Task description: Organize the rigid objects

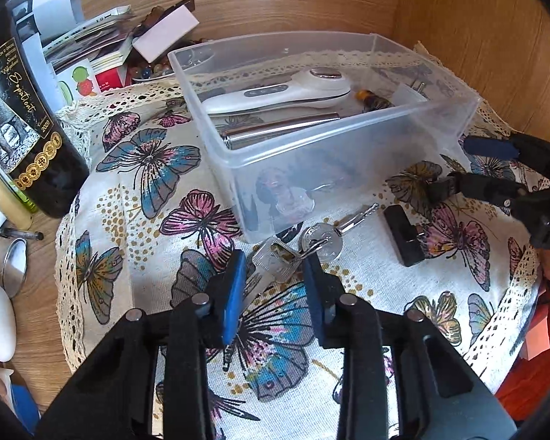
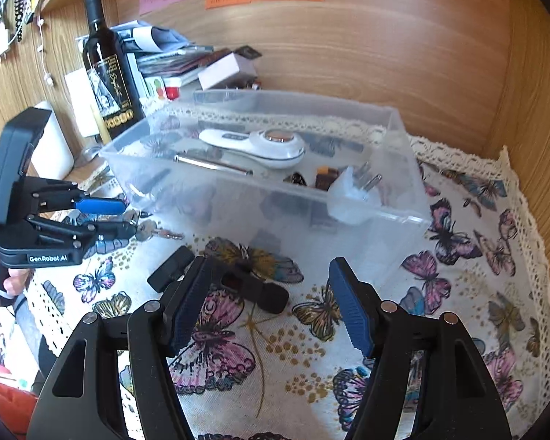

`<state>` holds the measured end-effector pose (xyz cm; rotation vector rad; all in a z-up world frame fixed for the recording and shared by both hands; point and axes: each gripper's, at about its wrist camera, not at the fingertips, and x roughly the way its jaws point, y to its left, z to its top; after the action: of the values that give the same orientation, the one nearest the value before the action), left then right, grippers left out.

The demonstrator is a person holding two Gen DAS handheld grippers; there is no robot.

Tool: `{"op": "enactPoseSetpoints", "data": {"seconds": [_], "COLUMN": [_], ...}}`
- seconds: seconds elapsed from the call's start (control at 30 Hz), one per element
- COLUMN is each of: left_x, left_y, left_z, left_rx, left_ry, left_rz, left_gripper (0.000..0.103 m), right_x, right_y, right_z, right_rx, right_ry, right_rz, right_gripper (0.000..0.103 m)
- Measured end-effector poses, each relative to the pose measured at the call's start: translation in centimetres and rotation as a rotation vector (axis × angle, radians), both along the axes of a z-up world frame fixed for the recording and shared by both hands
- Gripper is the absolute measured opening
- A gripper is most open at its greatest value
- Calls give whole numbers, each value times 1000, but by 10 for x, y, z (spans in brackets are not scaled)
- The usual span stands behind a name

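Where the butterfly-print cloth with lace edging [image 1: 143, 198] covers the desk, the left claw [image 1: 275, 286] stands nearest, spread, its blue pads either side of a bunch of silver keys on a ring [image 1: 297, 247]; whether they touch it cannot be told. Right claw [image 2: 271, 304]: spread, holding nothing, above a black oblong block [image 2: 255, 288] on the cloth. Just beyond, a clear plastic storage box [image 1: 348, 154] holds a white handheld device with a metal disc [image 1: 286, 90], a silver metal tube [image 1: 278, 130] and a white plug adapter [image 2: 352, 198]. Farther left, a dark wine bottle [image 2: 108, 73] stands upright before stacked papers [image 1: 88, 36].
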<state>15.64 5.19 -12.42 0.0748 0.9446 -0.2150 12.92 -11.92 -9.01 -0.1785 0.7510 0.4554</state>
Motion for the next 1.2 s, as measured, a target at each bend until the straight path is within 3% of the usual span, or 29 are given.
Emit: {"op": "enactPoseSetpoints", "data": {"seconds": [0.3, 0.57, 0.63, 0.87, 1.2], "left_x": [-6, -34, -38, -47, -50], "left_y": [-5, -11, -13, -11, -2], "left_z": [6, 31, 38, 71, 115], "left_rx": [-10, -45, -53, -83, -132], "left_ry": [-2, -90, -112, -194, -321], "left_rz": [19, 36, 40, 55, 87], "left_gripper": [27, 27, 27, 27, 27], "right_x": [15, 11, 9, -2, -14], "right_y": [10, 16, 16, 9, -6], "right_z": [-16, -19, -18, -3, 47], "right_rx": [-12, -30, -26, 4, 68], "right_ry": [73, 83, 76, 20, -125], "right_rz": [23, 68, 71, 60, 25], "right_gripper": [61, 24, 21, 21, 21]}}
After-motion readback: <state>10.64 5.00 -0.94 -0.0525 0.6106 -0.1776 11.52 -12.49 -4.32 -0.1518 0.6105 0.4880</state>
